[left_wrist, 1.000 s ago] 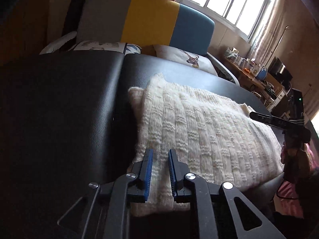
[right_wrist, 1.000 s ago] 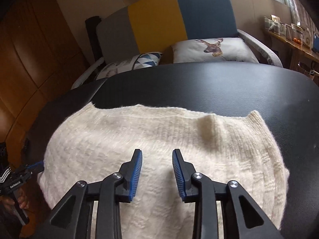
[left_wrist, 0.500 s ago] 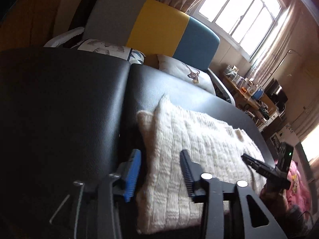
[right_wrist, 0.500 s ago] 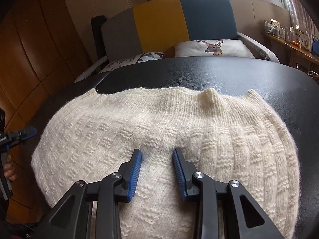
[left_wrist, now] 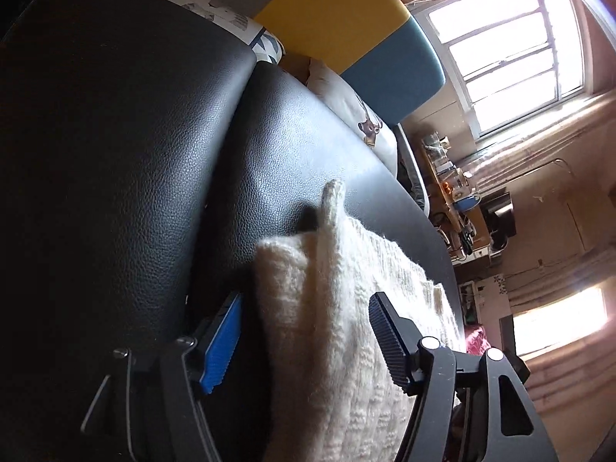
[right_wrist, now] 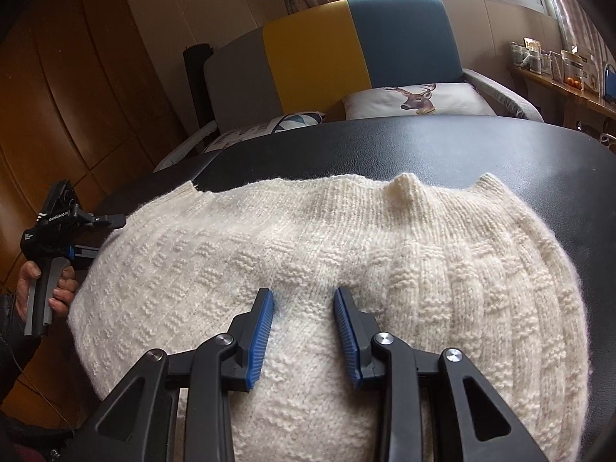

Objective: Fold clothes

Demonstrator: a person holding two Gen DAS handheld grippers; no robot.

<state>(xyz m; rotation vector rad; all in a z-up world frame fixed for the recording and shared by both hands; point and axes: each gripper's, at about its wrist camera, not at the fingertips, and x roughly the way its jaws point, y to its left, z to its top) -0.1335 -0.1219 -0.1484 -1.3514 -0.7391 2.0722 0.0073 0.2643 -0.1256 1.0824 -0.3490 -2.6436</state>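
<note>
Cream knit sweater (right_wrist: 327, 269) lying folded on the black leather table (right_wrist: 481, 154), in front of the colour-block sofa (right_wrist: 346, 65). Left gripper (left_wrist: 304, 337) at the sweater's left edge, rolled sideways, jaws wide apart and straddling the thick layered edge. Right gripper (right_wrist: 303, 331) over the sweater's near middle, jaws apart, clamped on nothing.

Risks, as a judgement: catching only the top layer when closing on that edge, pulling the stack askew; snagging loose yarn on ribbed pads; sliding the whole bundle across slick leather.
</note>
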